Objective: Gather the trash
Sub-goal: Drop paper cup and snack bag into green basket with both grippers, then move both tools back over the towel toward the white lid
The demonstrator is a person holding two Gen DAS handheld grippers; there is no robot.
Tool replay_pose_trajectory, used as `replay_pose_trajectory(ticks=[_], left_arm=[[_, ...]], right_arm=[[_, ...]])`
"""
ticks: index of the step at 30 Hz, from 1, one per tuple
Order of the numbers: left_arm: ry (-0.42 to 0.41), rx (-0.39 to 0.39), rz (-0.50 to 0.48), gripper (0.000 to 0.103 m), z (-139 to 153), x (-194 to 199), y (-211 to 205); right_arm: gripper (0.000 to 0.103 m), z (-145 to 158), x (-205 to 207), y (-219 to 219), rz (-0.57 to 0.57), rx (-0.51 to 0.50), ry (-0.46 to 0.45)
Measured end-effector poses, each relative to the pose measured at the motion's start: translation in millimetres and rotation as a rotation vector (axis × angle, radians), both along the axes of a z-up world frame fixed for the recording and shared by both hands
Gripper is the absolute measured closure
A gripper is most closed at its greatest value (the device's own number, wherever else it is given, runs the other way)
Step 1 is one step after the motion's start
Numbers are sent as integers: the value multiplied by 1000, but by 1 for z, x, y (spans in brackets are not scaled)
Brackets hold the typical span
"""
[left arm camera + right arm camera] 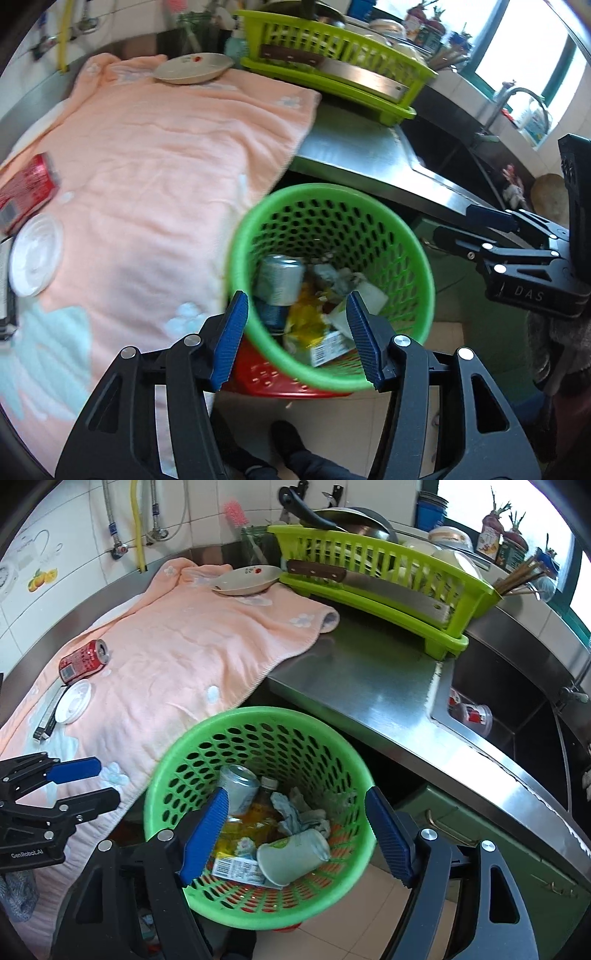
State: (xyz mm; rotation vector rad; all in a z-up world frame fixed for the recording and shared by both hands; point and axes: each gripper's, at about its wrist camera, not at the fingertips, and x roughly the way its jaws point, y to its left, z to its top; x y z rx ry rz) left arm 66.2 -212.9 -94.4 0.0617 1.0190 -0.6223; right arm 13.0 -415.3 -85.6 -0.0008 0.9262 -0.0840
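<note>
A green mesh basket (236, 258) (155, 794) stands below the counter edge. It holds a silver can (279, 278) (240, 784), a paper cup (291, 856), a yellow wrapper (306, 317) and crumpled tissue (303, 812). My left gripper (297, 339) (88, 784) hovers open over the basket's near-left rim, nothing between its fingers. My right gripper (295, 834) (461, 227) is open above the basket, empty as well. On the peach towel (177, 650) lie a red can (26, 188) (83, 661), a white lid (35, 254) (74, 701) and a dark wrapper (48, 716).
A dish (245, 579) rests at the towel's far end. A green dish rack (369, 587) with a cleaver stands on the steel counter (362, 679), and a sink (517, 709) lies to the right. A red stool (273, 380) sits under the basket. A person's shoe (288, 439) is on the floor.
</note>
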Motion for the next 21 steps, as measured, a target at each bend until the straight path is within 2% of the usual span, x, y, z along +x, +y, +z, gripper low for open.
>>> replay_pose_trajectory(ticks=[5,11,15,21], left_arm=[[-25,-4,90,47,9,-2,41],[-51,6,236,47,16,0,109],[-49,7,336,47,17,1,158],[-48,11,459,47,18,-3,224]], right_arm=[[27,1,9,26,49,13,-3],[27,0,25,65,130,37,-1],[27,-1,37,104,212,35,3],[21,-3,61,168,329,56,4]])
